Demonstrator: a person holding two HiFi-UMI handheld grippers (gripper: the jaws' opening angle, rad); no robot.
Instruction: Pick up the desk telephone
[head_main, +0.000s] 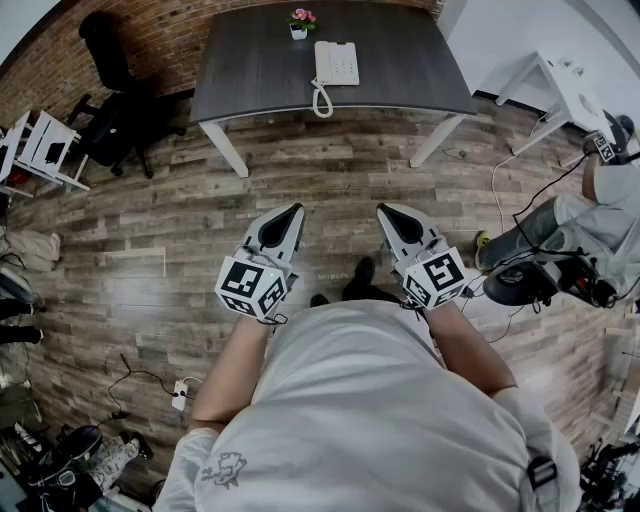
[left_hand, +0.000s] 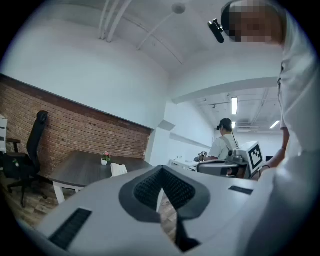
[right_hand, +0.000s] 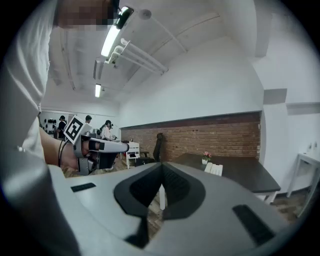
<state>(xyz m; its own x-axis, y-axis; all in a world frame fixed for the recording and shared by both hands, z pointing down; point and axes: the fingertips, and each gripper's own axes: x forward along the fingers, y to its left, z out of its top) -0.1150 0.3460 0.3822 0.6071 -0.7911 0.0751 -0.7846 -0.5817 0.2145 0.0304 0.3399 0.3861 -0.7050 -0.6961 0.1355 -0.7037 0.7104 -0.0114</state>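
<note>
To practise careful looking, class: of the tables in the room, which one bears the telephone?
The dark desk by the brick wall: the white telephone lies on it beside a small flower pot. The table at right is white.

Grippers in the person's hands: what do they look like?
The left gripper and right gripper are light grey wedges tapering to a point, with black ribbed pads inside. Each carries a white cube of black square markers. The person wears a white short-sleeved T-shirt.
</note>
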